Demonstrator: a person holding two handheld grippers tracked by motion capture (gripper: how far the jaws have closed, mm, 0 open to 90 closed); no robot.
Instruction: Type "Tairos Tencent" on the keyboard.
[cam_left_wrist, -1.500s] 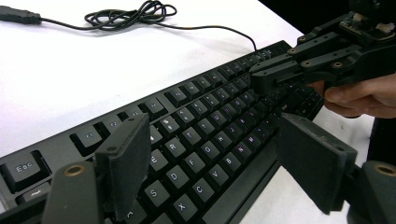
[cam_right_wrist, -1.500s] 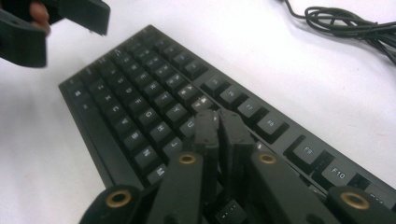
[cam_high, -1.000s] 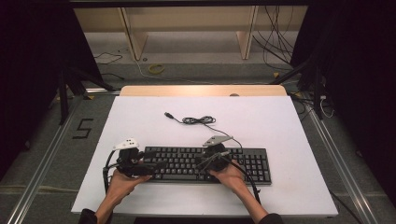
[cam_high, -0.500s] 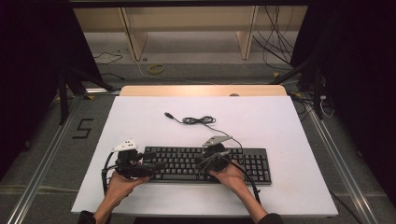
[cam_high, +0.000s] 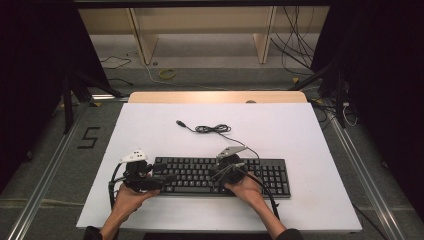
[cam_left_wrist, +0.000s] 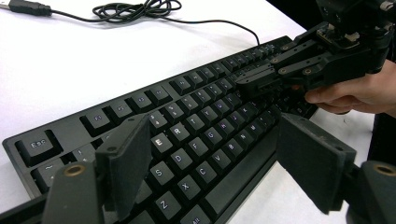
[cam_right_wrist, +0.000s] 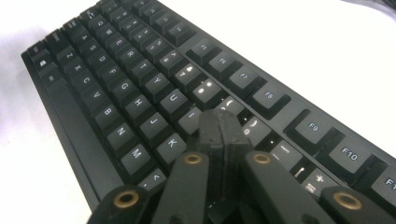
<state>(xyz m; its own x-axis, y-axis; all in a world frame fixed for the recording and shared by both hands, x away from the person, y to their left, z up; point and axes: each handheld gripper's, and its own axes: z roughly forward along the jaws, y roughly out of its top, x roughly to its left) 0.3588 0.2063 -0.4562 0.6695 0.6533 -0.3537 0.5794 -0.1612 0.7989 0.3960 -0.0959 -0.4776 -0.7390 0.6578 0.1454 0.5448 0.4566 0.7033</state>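
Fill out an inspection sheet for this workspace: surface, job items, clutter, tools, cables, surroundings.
Surface: white table top, with a wooden strip along its far edge.
Job's things: black keyboard lying flat near the person's edge, keys facing up.
Clutter: nothing seen.
Grippers: left tool open, jaws apart above the keyboard's left-hand keys; right tool shut, tip down over the keys near K and I. Whether it presses a key cannot be told.
Cables: keyboard cable loosely coiled beyond the keyboard, its plug lying free on the table; a cable trails from each tool.
Surroundings: grey floor, a 5 marked at the left, wooden shelving behind, loose wires on the floor.
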